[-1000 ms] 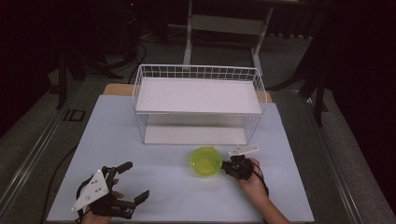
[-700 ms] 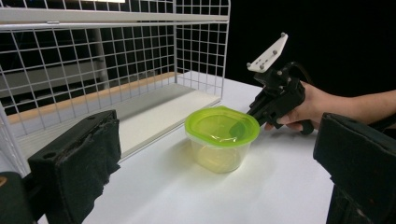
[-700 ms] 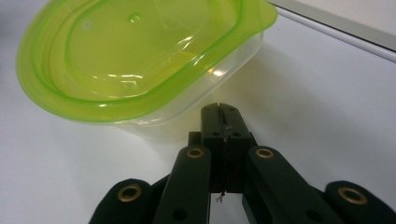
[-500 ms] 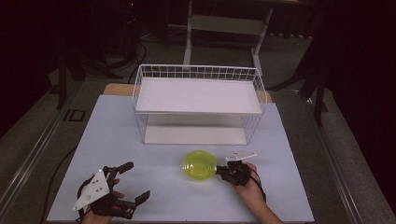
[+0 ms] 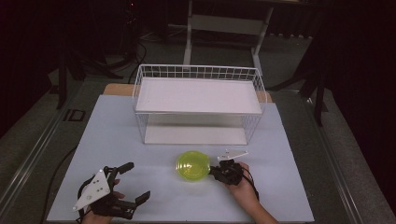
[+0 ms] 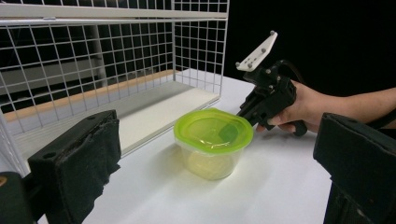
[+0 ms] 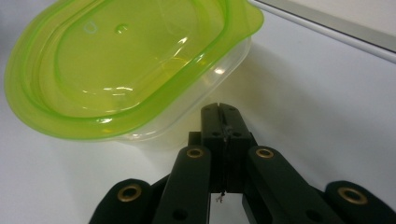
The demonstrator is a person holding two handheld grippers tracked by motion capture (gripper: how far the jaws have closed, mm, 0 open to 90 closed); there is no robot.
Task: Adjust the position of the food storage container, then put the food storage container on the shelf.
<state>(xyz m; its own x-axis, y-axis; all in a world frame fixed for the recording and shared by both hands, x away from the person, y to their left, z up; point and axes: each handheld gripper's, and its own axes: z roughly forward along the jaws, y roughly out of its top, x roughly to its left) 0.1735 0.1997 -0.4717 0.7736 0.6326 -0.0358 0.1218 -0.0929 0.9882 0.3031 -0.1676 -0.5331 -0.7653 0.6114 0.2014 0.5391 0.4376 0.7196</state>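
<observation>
At the near left corner of the white table (image 5: 289, 140), a person's left gripper (image 5: 133, 183) rests with its jaws spread wide, holding nothing and well apart from the other items. Farther in, at the table's middle, the right gripper (image 5: 211, 171) sits with its jaws pressed together, their tip just beside the wall of a clear plastic container (image 5: 192, 166) topped with a yellow-green lid (image 7: 126, 60); no grip on it is apparent. The container stands on the tabletop just in front of a white wire two-tier rack (image 5: 198, 95).
</observation>
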